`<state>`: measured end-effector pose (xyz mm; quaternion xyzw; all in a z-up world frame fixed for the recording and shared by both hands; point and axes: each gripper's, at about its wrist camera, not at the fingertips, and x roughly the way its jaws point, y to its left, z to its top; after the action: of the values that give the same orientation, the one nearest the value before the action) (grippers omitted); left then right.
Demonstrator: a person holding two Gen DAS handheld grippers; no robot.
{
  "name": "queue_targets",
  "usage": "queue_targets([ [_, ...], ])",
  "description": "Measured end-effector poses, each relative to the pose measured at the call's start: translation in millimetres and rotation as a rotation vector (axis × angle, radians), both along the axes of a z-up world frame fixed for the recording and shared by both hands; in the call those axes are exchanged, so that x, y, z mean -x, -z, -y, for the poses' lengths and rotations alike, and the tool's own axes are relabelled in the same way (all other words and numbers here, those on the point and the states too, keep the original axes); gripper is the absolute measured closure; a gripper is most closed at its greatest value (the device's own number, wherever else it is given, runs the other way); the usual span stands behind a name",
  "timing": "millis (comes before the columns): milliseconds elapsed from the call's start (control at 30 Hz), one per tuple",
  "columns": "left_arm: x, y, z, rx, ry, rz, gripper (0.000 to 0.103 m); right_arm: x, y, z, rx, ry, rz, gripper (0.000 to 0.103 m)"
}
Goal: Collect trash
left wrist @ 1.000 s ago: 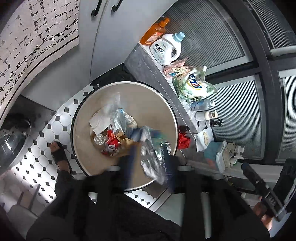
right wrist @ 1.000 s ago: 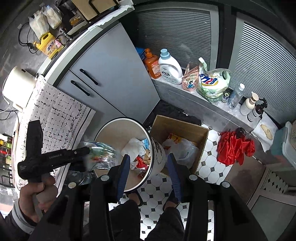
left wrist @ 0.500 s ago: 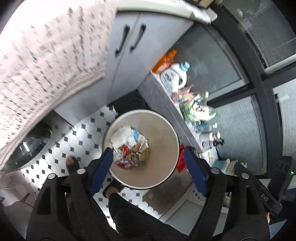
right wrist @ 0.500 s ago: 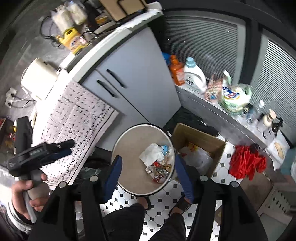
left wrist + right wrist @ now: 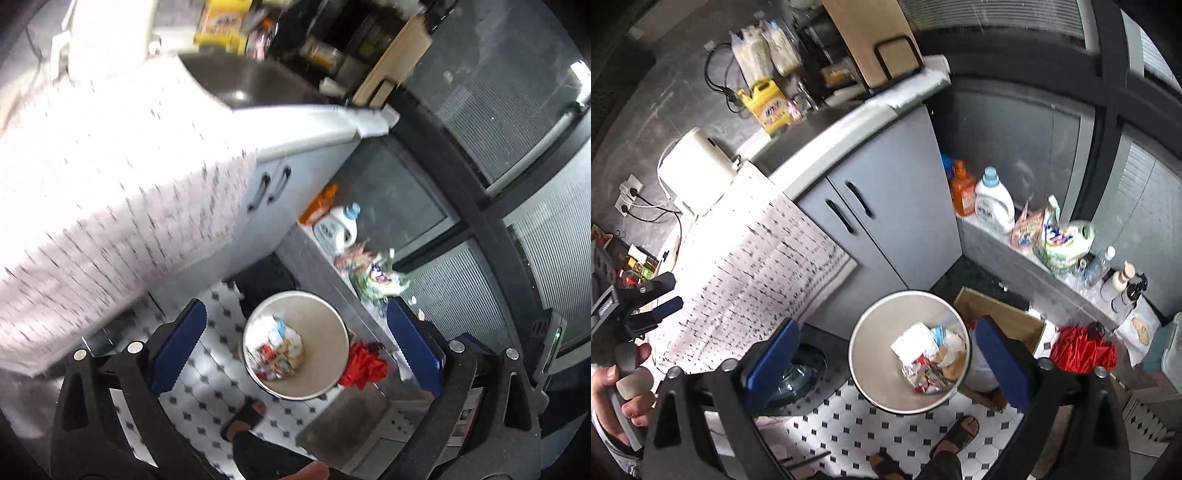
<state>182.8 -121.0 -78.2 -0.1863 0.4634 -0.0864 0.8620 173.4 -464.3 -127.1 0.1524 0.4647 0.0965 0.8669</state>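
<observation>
A round bin [image 5: 328, 314] with a dark rim stands on the tiled floor far below, holding crumpled wrappers and paper [image 5: 279, 350]. My left gripper [image 5: 295, 349] hangs high above it. Its blue pads [image 5: 177, 350] are still opening wide, with nothing between them. In the right wrist view the same bin [image 5: 879, 343] and its trash [image 5: 931, 358] lie below my right gripper [image 5: 886, 362], whose jaws are also opening and hold nothing. The left gripper [image 5: 642, 302] shows at that view's left edge, held in a hand [image 5: 620, 387].
A cardboard box [image 5: 1001, 321] stands right behind the bin, with a red cloth [image 5: 1082, 350] beside it. Detergent bottles [image 5: 993, 206] line a low ledge. A grey cabinet [image 5: 886, 221] and a patterned cloth [image 5: 750, 266] rise on the left. Sandaled feet [image 5: 956, 432] stand near the bin.
Both grippers have risen away from the bin and opened wide. The crinkled clear plastic that the left gripper held has left its jaws; the bin now looks much smaller.
</observation>
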Motion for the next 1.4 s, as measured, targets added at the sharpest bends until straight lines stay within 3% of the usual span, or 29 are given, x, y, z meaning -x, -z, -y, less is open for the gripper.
queue_targets([
  [267, 44, -59, -51, -0.070, 0.000, 0.143, 0.006, 21, -54, -53, 0.007, 0.029, 0.094, 0.008],
  [600, 114, -112, -114, -0.146, -0.038, 0.289, 0.006, 65, -109, -126, 0.015, -0.001, 0.196, 0.008],
  [1100, 198, -137, -177, -0.181, -0.137, 0.394, 0.006, 131, -135, -207, 0.015, -0.106, 0.282, 0.008],
  [1400, 219, -141, -196, -0.196, -0.200, 0.406, 0.006, 143, -144, -235, 0.004, -0.164, 0.316, 0.008],
])
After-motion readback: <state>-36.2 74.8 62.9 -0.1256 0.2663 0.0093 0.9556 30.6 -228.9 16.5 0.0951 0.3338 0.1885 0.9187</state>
